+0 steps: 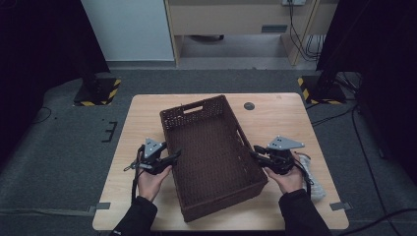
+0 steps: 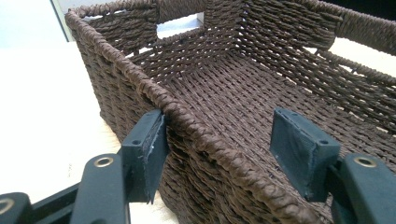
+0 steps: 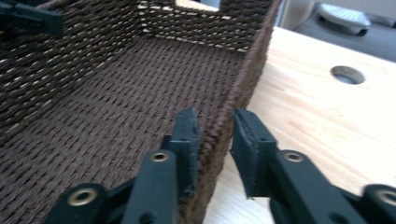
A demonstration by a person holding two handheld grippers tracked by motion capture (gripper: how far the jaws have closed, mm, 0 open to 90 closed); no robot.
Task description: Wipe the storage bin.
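Note:
A brown woven basket (image 1: 212, 147) stands empty in the middle of the wooden table (image 1: 142, 123), its long sides running away from me. My left gripper (image 1: 175, 157) is at the basket's left wall. In the left gripper view its jaws straddle the rim (image 2: 187, 116) wide apart: one pad (image 2: 152, 154) rests against the outside, the other hangs inside, clear of the wall. My right gripper (image 1: 256, 150) is at the right wall (image 3: 233, 107). Its jaws stand close on either side of it, the inner pad (image 3: 189, 135) touching and a thin gap showing at the outer one.
A clear plastic-wrapped packet (image 1: 311, 173) lies on the table just right of my right hand. A round hole (image 1: 249, 105) is in the tabletop behind the basket. Two stands with yellow-black striped bases (image 1: 98, 93) flank the table's far corners.

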